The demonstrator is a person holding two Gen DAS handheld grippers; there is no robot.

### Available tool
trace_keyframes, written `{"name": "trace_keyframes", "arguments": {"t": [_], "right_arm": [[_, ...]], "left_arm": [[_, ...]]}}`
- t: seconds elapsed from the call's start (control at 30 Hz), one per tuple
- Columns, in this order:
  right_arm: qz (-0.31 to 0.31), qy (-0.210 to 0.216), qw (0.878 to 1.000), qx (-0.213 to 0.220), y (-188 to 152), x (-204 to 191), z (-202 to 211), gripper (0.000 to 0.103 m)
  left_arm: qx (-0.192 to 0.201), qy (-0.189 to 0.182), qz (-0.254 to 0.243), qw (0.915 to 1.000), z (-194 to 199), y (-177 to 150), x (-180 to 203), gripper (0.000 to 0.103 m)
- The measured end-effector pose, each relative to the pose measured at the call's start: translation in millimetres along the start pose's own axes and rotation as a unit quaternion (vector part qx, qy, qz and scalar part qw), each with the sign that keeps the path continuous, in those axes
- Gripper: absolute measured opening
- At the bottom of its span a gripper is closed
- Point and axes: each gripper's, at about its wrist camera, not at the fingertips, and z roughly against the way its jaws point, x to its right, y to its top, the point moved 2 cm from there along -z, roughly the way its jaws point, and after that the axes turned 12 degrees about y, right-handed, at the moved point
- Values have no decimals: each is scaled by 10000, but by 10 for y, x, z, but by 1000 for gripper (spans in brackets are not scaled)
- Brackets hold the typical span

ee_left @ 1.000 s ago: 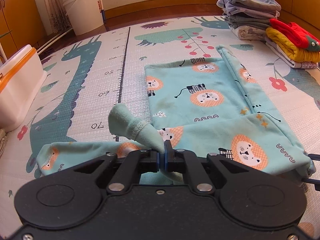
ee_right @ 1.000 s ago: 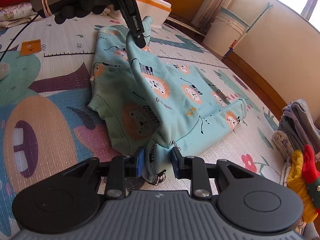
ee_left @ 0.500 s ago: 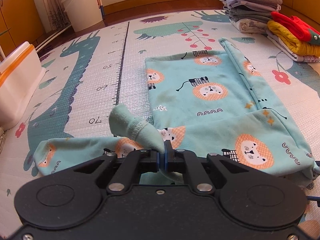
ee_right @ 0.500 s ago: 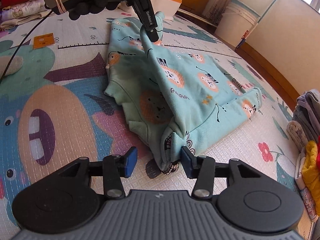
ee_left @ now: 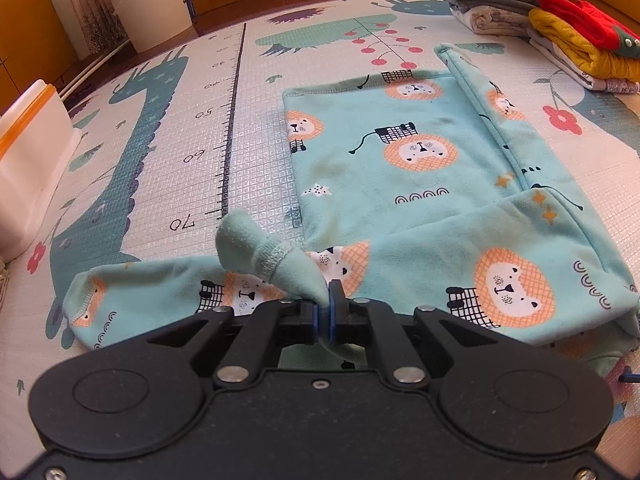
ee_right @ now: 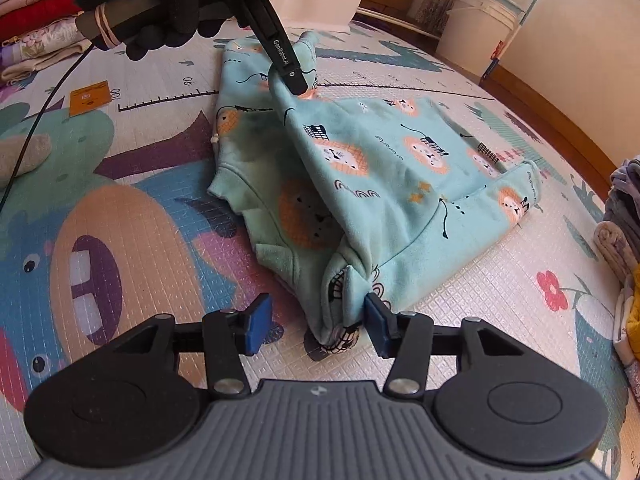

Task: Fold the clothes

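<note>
Left wrist view: the left tool (ee_left: 329,312) is closed tight on a bunched bit of the mint-green lion-print top (ee_left: 412,168), its blue pads pinching a ribbed cuff or hem edge that sticks up just beyond the jaws. The pinch looks the same as in the earlier frames. The top lies on the floor play mat (ee_left: 168,140), its body spread flat, the near part doubled over toward the camera, and one sleeve (ee_left: 132,292) trailing out to the left. Numbers on the mat's printed ruler read 50, 60 and 70. A stack of folded clothes (ee_left: 560,20) sits well apart at the far right, a white bin with an orange rim (ee_left: 32,152) at the left edge, and a white bucket (ee_left: 148,4) by the wall.

Right wrist view: the change is here. The right tool (ee_right: 316,324), which a second ago was clamped on the gathered corner of the top, now stands wide open. The bunched corner (ee_right: 344,292) lies on the mat between the blue pads, touching the right one and clear of the left. I judge this side of the fold set down and released, while the other side is yet to be let go. Across the garment, a gloved hand (ee_right: 160,4) holds the left tool, its finger marked "GenRobot.AI", lifting the cloth into a ridge. A small orange card (ee_right: 90,98) lies on the mat; its print is too small to read.
</note>
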Motion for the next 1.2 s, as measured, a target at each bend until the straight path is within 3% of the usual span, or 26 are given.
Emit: {"name": "trace_keyframes", "arguments": {"t": [0.07,0.1,0.27,0.43,0.57,0.63,0.73,0.87,0.97,1.0,1.03,1.07,1.2], "right_arm": [[28,23,10000,33,42,-3,53,51],[20,7,10000,86,65,4,75,50],[68,-247,9991,325,150,98,60,51],[89,-200,9974,680,246,183,16,58],[-131,230,9985,472,251,198,-146,60],[-201,295,9984,446,222,169,-169,60],[-265,324,9980,465,204,152,-163,61],[-371,386,9975,457,200,176,-166,61],[-447,441,9971,439,196,197,-182,62],[-499,469,9967,439,188,207,-186,63],[-554,497,9963,439,179,217,-188,63],[-576,525,9960,432,172,221,-193,64],[-603,575,9958,376,166,219,-207,66]], "left_arm": [[-259,-105,33,9996,-33,28,-51,24],[-341,-107,43,9994,-33,43,-86,41],[-544,49,159,9984,46,179,-280,42],[-40,674,185,9975,226,597,-297,42],[203,-280,433,9985,131,1079,78,42],[256,-831,583,9945,18,1324,327,42],[197,-1296,717,9888,-250,1630,697,42],[-117,-1715,1038,9796,-686,1923,998,42],[-273,-1821,1176,9758,-926,2027,1084,41],[-305,-1877,1233,9740,-996,2053,1097,37],[-336,-1938,1287,9720,-1063,2077,1108,20],[-362,-2015,1331,9697,-1113,2085,1108,11],[-509,-2142,1501,9638,-1331,2064,1091,7]]}}
